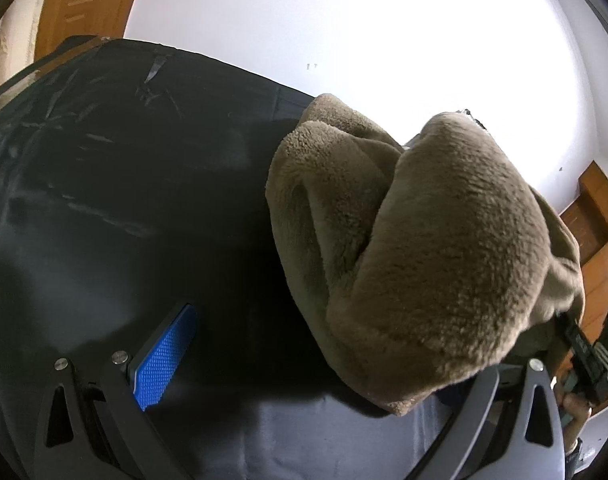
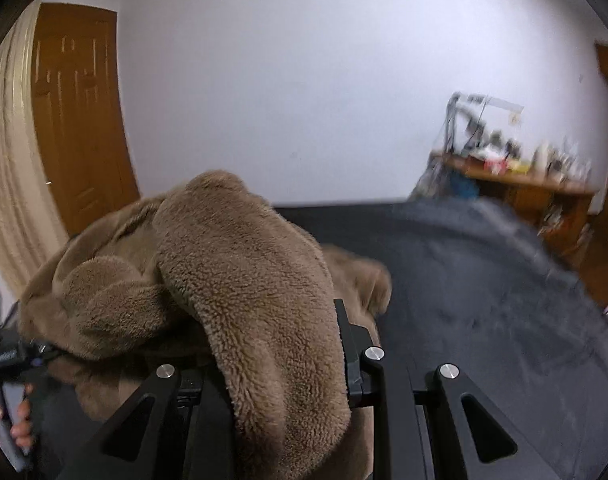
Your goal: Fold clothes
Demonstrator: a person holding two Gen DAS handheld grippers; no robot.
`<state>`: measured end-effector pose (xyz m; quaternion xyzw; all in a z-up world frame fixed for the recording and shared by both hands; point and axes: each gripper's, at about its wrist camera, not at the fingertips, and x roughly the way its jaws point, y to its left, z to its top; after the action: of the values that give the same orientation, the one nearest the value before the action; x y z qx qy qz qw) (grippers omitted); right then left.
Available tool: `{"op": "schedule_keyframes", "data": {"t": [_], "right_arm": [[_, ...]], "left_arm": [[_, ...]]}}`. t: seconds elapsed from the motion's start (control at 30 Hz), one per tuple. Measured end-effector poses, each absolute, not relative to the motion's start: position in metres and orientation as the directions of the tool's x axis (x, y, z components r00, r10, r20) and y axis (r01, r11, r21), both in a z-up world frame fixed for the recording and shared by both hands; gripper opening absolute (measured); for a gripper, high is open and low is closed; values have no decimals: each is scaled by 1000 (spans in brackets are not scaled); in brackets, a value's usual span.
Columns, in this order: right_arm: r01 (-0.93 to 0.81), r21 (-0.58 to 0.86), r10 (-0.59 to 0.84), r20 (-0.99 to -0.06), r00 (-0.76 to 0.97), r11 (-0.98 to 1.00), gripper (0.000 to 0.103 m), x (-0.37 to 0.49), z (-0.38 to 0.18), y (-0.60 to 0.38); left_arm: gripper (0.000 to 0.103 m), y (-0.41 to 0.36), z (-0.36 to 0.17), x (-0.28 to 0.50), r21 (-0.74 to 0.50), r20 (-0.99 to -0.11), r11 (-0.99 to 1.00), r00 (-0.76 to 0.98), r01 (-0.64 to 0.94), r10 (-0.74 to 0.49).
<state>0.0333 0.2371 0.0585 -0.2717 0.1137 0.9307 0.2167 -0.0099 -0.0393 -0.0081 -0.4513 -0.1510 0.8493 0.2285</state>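
right wrist view: my right gripper point(image 2: 280, 360) is pinching a thick fold of the brown fleece garment point(image 2: 240, 272), with the pile bulging over and between the two fingers. the rest of the garment is bunched toward nine o'clock and lifted off the dark bed cover point(image 2: 483, 300), and at about eight o'clock my left hand point(image 2: 20, 420) holds its own tool under the cloth.

seen from the left wrist, my left gripper point(image 1: 304, 380) stands spread: the blue pad point(image 1: 164, 360) at seven o'clock is bare with nothing against it, and the other finger at four o'clock is buried under fleece point(image 1: 443, 260), so i doubt it grips anything. the garment hangs from about two o'clock down to five o'clock.

i judge this is the carry-over step of a fold, with one edge lifted to be laid across. the next move calls for a flat landing, so my free left fingers should catch the opposite edge or pin the heap before i let go, or else the plush will slump into a lump.

count: one garment, one bed cover, two grippers, one blue pad showing.
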Motion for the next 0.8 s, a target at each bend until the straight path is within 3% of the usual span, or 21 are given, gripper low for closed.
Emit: {"op": "schedule_keyframes", "data": {"t": [0.1,0.4,0.67,0.8], "right_arm": [[-388,171,225,-582,-781,-906,23,44,46,250],[-286,284,85,-558,-826,-915,23,77,36,258],[-383,282,187,-536,-823,-880,23,99,45,246],[-401,181,255,-527,-810,-898,24,86,52,236]], "left_arm": [[103,-38,-6,-16,-452,-712,-862,-488,-231,504],[103,-33,9,-35,-395,-720,-898,-543,-193,433],[98,-40,17,-45,-445,-691,-879,-559,-171,459],[98,-21,24,-14,-392,-690,-894,-574,-215,441]]}}
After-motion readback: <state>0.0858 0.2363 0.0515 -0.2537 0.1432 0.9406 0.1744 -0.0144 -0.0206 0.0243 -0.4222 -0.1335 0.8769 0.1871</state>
